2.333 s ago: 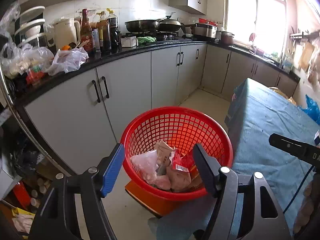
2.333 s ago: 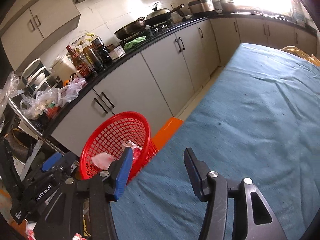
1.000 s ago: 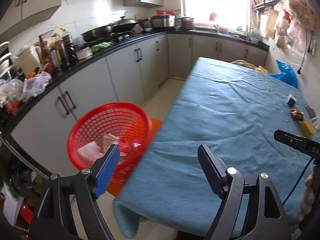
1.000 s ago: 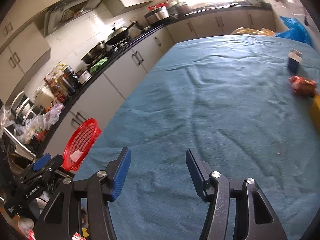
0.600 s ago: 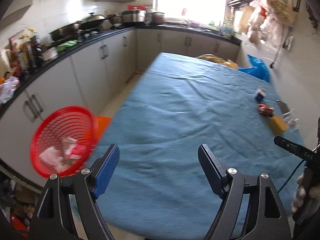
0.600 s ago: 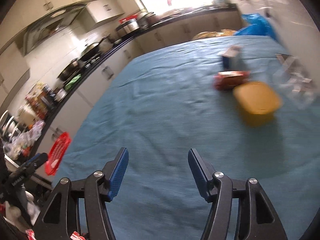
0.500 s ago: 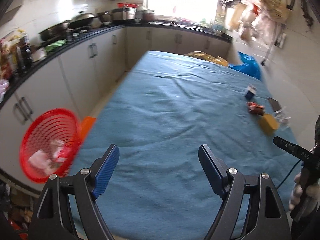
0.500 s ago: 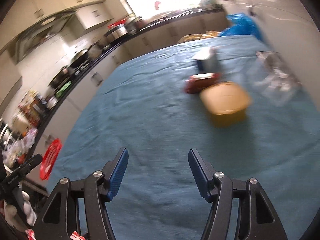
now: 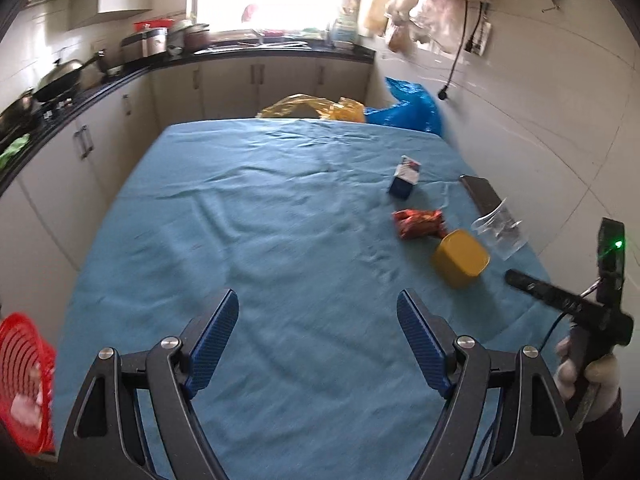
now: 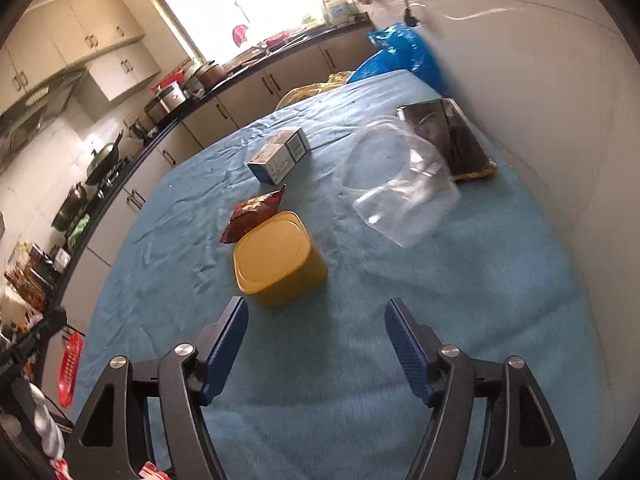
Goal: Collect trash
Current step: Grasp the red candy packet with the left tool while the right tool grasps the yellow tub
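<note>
While both grippers hang over the blue-cloth table (image 9: 260,220), neither holds anything: left gripper (image 9: 318,340) jaws wide apart & empty, right gripper (image 10: 316,344) likewise spread, empty.

Landmark = yellow tub (image 10: 278,258), near the table's wall-side edge. Trash sits round it: red snack wrapper (image 10: 252,212) touching or just beside the tub's far-left corner; small blue-white carton (image 10: 280,154) farther beyond the wrapper; clear plastic container (image 10: 400,188) right of the tub, tipped on its side; dark phone-like slab (image 10: 448,140) beyond the container, against the wall. Red basket (image 9: 24,376), w/ scraps inside, is well apart from the tub, off the table's opposite near corner.

Right gripper is nearest the tub, so prob. next pick.

Risks, my guess:
- tub looks wide vs jaw spread; off-centre approach → a finger shoves it into the wrapper.
- clear container: thin, flexy → may buckle or pop out.
- cloth is wrinkled; low fingers could snag & drag it, shifting everything.
- slab may not be trash; don't grab by mistake.
- long carry to basket → drop if grip is shallow.
</note>
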Demonstrator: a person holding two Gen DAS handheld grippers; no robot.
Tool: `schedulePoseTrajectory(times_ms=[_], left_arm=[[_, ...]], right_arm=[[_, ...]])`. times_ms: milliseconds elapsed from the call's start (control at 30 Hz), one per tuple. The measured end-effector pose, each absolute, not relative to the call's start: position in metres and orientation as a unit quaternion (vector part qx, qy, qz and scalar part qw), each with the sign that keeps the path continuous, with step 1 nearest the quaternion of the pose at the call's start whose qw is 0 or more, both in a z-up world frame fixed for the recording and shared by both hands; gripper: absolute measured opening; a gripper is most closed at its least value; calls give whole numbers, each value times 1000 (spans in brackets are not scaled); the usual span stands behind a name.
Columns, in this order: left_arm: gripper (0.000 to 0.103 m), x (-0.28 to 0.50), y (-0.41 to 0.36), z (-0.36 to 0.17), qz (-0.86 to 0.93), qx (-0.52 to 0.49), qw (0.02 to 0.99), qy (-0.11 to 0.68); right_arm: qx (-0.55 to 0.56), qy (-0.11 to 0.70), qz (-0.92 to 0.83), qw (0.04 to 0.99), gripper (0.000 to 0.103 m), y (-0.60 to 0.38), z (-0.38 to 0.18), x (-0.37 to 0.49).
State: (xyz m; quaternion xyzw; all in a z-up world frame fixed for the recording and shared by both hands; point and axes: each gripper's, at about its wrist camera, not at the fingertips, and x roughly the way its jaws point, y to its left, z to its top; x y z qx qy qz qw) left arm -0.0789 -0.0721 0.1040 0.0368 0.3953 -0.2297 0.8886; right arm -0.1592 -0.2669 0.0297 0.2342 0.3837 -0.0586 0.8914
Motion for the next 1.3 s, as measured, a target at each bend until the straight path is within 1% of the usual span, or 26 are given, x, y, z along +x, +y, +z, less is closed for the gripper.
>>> schedulePoseTrajectory(times_ms=[167,267,467,500,533,767,933,1033,1100,1300], left_arm=[[80,-46,-99,99,-255,5,872,417],[80,-26,-113,94,-260,-8,865,428],[81,7,-147,81,-272,0,852,446],[81,12,-155,78,-275,3,850,450],[81,17,-162,75,-278,5,847,452],[81,40,-210,52,-315,9,825,469],[81,56,-247,33,-351,34,804,479],[81,65,-260,23,-367,41,788,492],[81,69,-265,15,-385,40,765,515],[81,51,-263,12,-409,80,755,507]], right_arm=[[146,404,-52,901,86,-243,25,-112],[121,405,-52,905,88,-239,21,-96],[138,400,-44,905,88,-242,10,-86],[143,403,-40,903,79,-244,7,-85],[150,406,-30,901,75,-245,6,-85],[165,404,-28,899,74,-248,6,-109],[227,396,-17,889,75,-267,4,-121],[245,395,-8,886,75,-275,2,-123],[238,397,-6,886,75,-274,3,-123],[208,408,-23,889,75,-272,6,-128]])
